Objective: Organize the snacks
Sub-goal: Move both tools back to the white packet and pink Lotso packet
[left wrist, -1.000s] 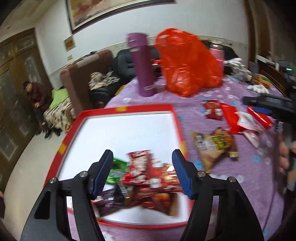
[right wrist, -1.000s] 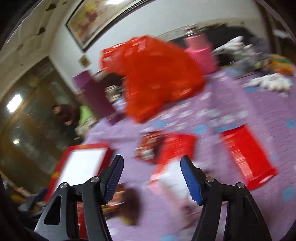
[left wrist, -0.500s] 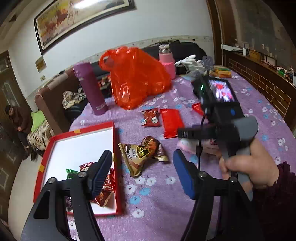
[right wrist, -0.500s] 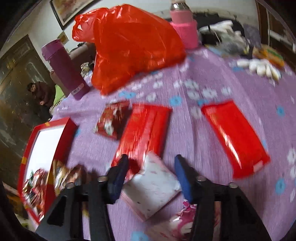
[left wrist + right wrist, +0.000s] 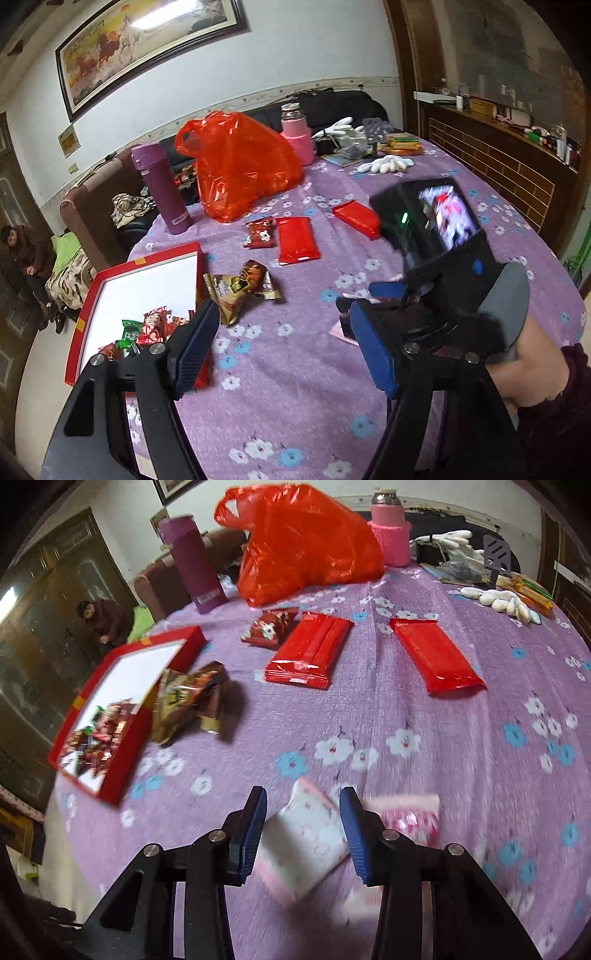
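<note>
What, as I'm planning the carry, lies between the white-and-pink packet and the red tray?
The brown snack bags lie against the right side of the red tray, partly across the path from the white-and-pink packet. Toward the tray's near corner only tablecloth shows.

tray (image 5: 125,771) sitting at table's (image 5: 443,775) left edge | snack bags (image 5: 192,698) lying beside it | two flat packs (image 5: 310,650) lying mid-table | bag (image 5: 306,539), probably bottles (image 5: 192,561), standing at far edge
</note>
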Tool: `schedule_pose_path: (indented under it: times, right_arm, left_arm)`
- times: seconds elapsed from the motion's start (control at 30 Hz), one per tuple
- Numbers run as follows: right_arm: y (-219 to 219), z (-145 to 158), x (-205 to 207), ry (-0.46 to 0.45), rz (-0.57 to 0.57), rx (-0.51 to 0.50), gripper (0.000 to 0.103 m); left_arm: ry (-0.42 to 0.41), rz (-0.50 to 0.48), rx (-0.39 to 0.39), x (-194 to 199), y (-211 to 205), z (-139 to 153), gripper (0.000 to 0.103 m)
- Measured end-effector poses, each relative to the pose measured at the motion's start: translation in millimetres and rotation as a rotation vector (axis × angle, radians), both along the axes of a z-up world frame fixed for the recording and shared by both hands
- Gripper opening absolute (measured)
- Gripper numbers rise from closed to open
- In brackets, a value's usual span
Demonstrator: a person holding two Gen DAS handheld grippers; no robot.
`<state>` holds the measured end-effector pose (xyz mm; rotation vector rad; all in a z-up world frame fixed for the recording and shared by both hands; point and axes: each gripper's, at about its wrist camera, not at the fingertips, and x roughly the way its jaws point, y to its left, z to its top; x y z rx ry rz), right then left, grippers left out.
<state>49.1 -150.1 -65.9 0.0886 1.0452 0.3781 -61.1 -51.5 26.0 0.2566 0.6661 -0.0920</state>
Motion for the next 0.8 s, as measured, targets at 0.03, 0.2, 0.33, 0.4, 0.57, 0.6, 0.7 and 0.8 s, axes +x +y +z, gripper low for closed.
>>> schedule_pose_path:
  times: [0.03, 0.2, 0.33, 0.4, 0.57, 0.6, 0.7, 0.8]
  right_arm:
    - [-4, 8, -5, -0.016, -0.008, 0.016, 0.043]
    - [-19, 43, -16, -0.083, -0.03, 0.063, 0.045]
    - [-25, 55, -16, -0.107, -0.047, 0.088, 0.051]
    - [-26, 54, -15, -0.103, -0.055, 0.09, 0.051]
    - [-28, 43, -9, -0.065, -0.066, 0.088, 0.051]
    - [-28, 42, -8, -0.062, -0.071, 0.084, 0.051]
    - [-33, 40, -6, -0.055, -0.078, 0.087, 0.051]
    - [-46, 37, -5, -0.047, -0.098, 0.102, 0.055]
  left_arm:
    - [-0.002, -0.006, 0.0, -3, -1, 1, 0.073]
    - [-0.02, -0.015, -0.009, -6, -1, 7, 0.073]
    - [-0.014, -0.012, -0.024, -4, 3, 4, 0.073]
    - [-0.001, -0.014, -0.029, 0, 3, 0, 0.073]
    - [0.021, -0.021, -0.042, 7, 6, -7, 0.073]
    - [0.025, -0.023, -0.046, 9, 7, -8, 0.073]
    - [0.031, -0.029, -0.054, 11, 11, -10, 0.073]
    - [0.047, -0.026, -0.064, 17, 19, -16, 0.073]
